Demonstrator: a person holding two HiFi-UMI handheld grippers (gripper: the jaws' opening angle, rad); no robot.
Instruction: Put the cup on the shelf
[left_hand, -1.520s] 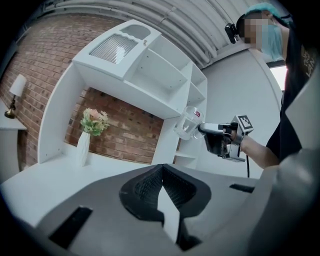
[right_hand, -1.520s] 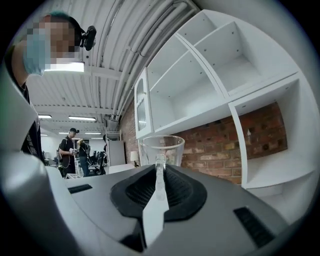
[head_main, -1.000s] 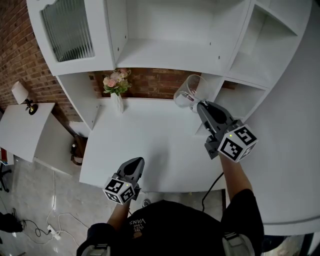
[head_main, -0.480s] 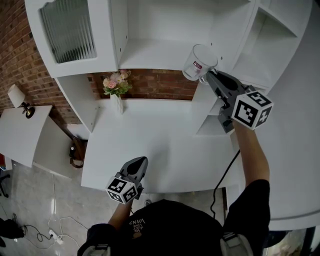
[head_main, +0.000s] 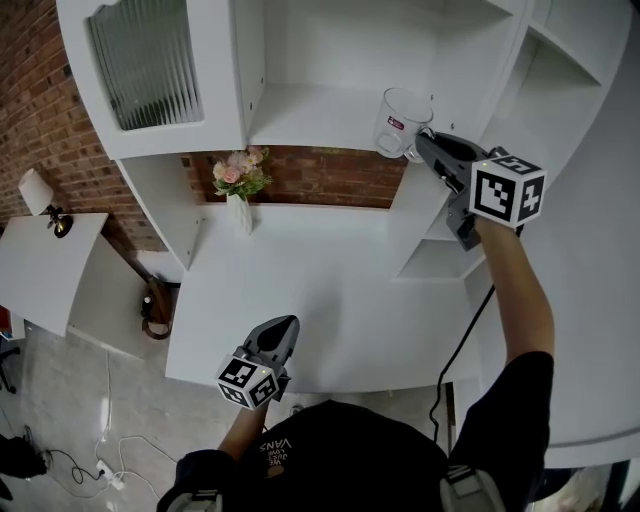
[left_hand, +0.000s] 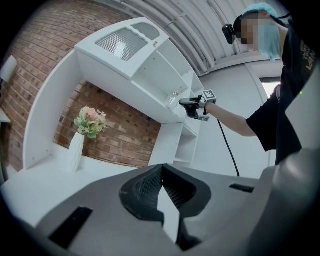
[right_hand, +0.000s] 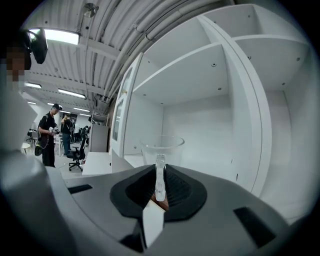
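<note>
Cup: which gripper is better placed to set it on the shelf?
Right. The right gripper is shut on the handle of the cup, holding it up beside the shelf. The left gripper hangs low over the table, jaws together and empty, far from both.

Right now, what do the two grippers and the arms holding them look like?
Both the left gripper and right gripper are dark grey, tapered, with ribbed black pads, each carrying a white cube of black square markers. A black cable trails from the right one. The person wears a black short-sleeved shirt.
</note>
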